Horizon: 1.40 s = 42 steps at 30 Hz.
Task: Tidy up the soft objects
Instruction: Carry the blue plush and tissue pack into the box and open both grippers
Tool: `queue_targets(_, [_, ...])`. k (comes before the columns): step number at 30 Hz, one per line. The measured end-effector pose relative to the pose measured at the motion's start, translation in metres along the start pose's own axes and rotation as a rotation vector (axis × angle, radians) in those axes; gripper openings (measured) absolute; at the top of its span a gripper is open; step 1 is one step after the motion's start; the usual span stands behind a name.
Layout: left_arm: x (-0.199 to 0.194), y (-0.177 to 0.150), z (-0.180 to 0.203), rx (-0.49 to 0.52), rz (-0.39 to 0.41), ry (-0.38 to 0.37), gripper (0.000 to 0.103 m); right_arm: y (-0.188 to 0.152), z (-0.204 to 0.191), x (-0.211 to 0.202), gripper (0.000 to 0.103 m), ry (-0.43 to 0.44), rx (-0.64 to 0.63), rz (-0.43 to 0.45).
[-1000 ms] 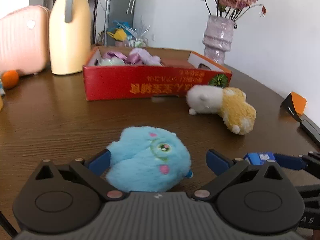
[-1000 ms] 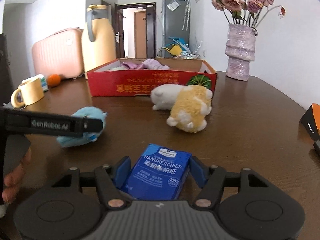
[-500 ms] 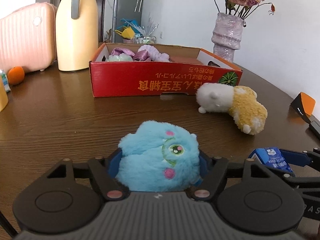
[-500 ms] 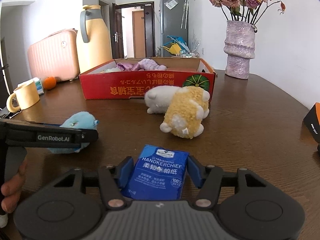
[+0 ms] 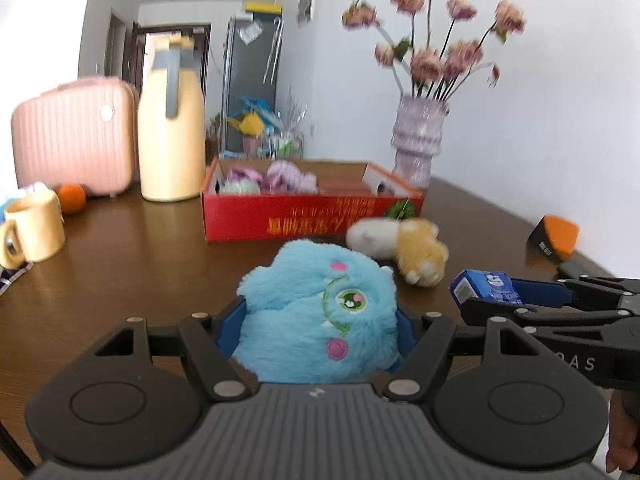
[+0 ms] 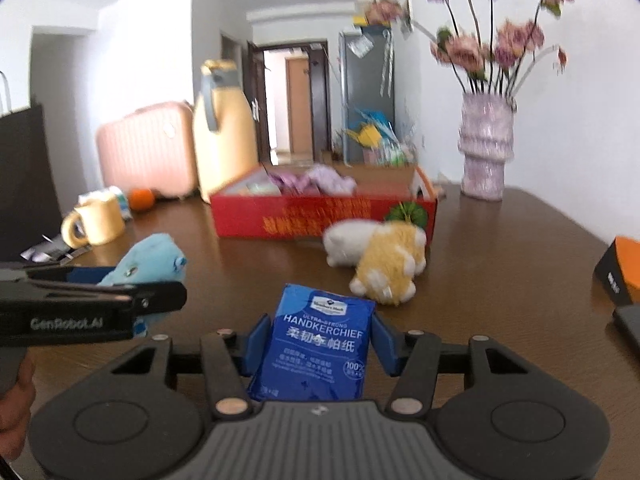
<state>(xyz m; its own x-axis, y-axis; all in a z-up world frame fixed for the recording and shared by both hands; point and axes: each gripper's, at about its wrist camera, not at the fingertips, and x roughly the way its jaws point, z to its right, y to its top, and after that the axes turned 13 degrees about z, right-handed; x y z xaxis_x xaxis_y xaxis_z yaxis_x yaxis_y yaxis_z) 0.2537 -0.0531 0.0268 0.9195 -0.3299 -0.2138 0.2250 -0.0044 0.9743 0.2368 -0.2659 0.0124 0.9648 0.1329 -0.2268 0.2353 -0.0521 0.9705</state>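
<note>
Table (image 5: 132, 276): the brown wooden top is filling the lower half of both views, carrying everything below.
Red box (image 5: 312, 216): it is sitting open at the centre of the left wrist view, already holding pale purple soft things; it is probably the drop place. Its near wall is facing both loads, so a low carry risks clipping the rim and nudging the box.
Yellow jug (image 5: 170, 128): it is standing tall just left of the box; a wide swing on that side could be knocking it over.
Vase (image 6: 486, 146): it is standing upper right with long flower stems, top-heavy, close to the box's right end.
Blue plush (image 5: 320, 316): it is sitting low centre in the left wrist view, squeezed between the pads of the left gripper (image 5: 320, 322), whose jaws are partly closed on it. The fur is compressing, so it could be slipping out mid-carry.
White and yellow plush (image 6: 380, 258): it is lying on the table just before the box's right corner, in the path of the right-hand load.
Tissue pack (image 6: 316, 344): it is sitting low centre in the right wrist view, between the jaws of the right gripper (image 6: 318, 346), which are closing onto its sides. The slick wrapper could be sliding free.
Mug (image 5: 34, 232): it is standing at the left edge, well apart.
</note>
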Motion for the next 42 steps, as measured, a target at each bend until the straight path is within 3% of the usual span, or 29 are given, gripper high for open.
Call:
queue_targets(5, [-0.017,0.012,0.009,0.015,0.041,-0.002,0.072,0.015,-0.003,-0.025,0.054,0.022,-0.002,0.063])
queue_targets(11, [-0.013,0.019,0.015,0.028,0.055,-0.016,0.072,0.020,0.004,-0.030,0.054,0.016,0.009,0.077])
queue_targets(19, [0.051,0.048,0.015,0.074,0.087,-0.023,0.073,0.043,0.023,0.008,0.054,0.052,0.035,0.088])
queue_targets(28, [0.185,0.088,-0.018,0.007,0.033,0.008,0.073,0.101,0.065,0.128,0.054,0.122,0.126,0.072])
queue_targets(32, [0.241,0.095,-0.036,-0.027,-0.013,0.048,0.073,0.125,0.073,0.200,0.054,0.120,0.094,0.052])
queue_targets(36, [0.286,0.095,-0.054,-0.059,-0.048,0.082,0.073,0.140,0.092,0.282,0.054,0.152,0.177,-0.049])
queue_targets(42, [0.316,0.088,-0.069,-0.077,-0.049,0.105,0.074,0.135,0.097,0.381,0.056,0.168,0.262,-0.196])
